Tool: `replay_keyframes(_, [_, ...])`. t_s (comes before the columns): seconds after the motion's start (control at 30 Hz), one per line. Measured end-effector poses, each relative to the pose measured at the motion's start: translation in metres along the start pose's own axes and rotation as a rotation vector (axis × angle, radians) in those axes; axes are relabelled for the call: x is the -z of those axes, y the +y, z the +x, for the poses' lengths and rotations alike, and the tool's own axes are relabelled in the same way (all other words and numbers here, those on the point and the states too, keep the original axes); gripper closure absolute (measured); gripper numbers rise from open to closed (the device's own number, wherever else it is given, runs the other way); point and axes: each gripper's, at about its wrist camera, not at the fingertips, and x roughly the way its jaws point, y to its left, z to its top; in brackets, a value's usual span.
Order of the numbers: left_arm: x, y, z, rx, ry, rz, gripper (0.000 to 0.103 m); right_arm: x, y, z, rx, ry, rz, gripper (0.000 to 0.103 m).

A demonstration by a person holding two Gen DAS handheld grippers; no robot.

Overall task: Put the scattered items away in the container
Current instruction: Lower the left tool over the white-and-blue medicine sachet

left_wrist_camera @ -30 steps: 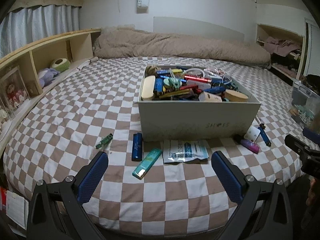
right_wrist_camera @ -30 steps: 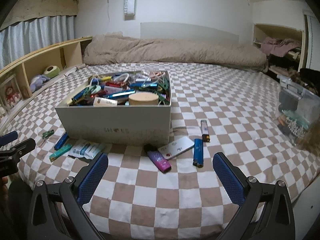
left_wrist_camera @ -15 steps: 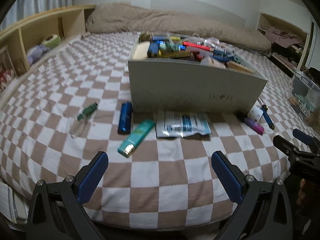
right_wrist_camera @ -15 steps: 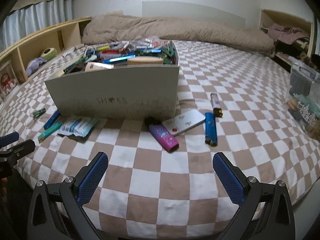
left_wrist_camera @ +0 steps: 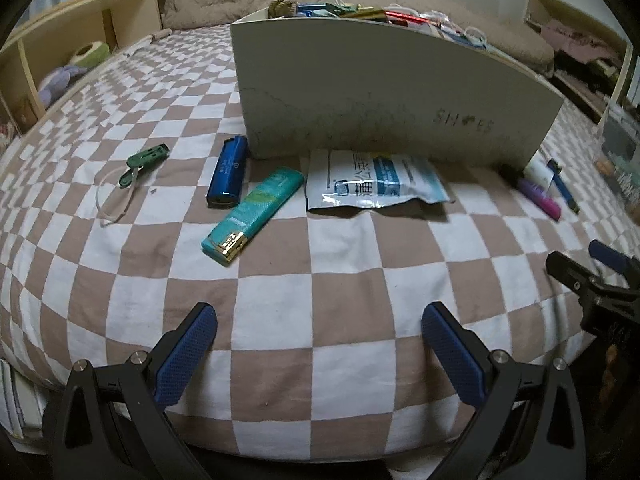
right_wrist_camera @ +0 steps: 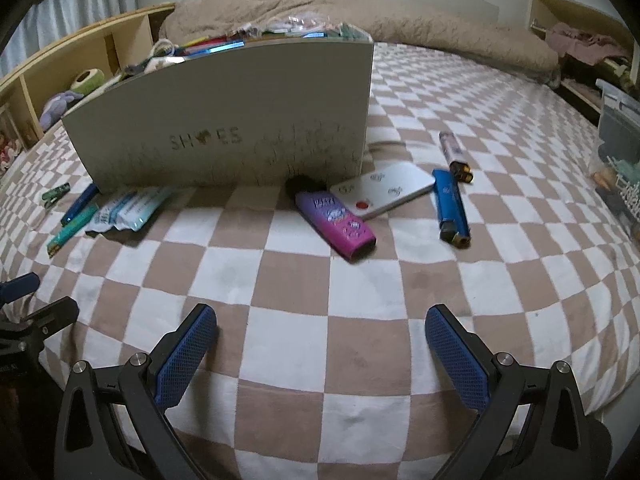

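Lighters (left_wrist_camera: pixel 252 212): four; container (left_wrist_camera: pixel 384 92): one

matt cardboard box (left_wrist_camera: pixel 360 92), glossy plastic lighter (left_wrist_camera: pixel 227 172)

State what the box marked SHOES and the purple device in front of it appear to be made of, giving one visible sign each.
Box: probably matte painted board or card, its flat off-white face scuffed and cracked.
Purple device: likely glossy plastic, with a smooth printed casing.

Brown-and-white checked bed sheet (left_wrist_camera: pixel 328 280); white shoe box (left_wrist_camera: pixel 384 92); teal lighter (left_wrist_camera: pixel 252 212), blue lighter (left_wrist_camera: pixel 227 172), purple patterned device (right_wrist_camera: pixel 334 218); blue pads (right_wrist_camera: pixel 186 356).
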Motion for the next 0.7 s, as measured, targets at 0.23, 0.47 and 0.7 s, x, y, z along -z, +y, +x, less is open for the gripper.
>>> replay_keyframes(0.23, [0.001,-0.002,0.003,-0.014,-0.008,0.018,0.0,0.002,0.003,0.006,0.018,-0.025,-0.027,0.0])
replay_keyframes(0.47, [0.001,-0.004,0.004,0.005,-0.012,0.031,0.0,0.004,0.0,0.013,-0.013,-0.068,-0.059,0.0])
replay_keyframes(0.7, [-0.004,-0.005,0.001,0.165,-0.007,0.025,0.0,0.003,0.001,0.017,-0.004,-0.099,-0.05,0.0])
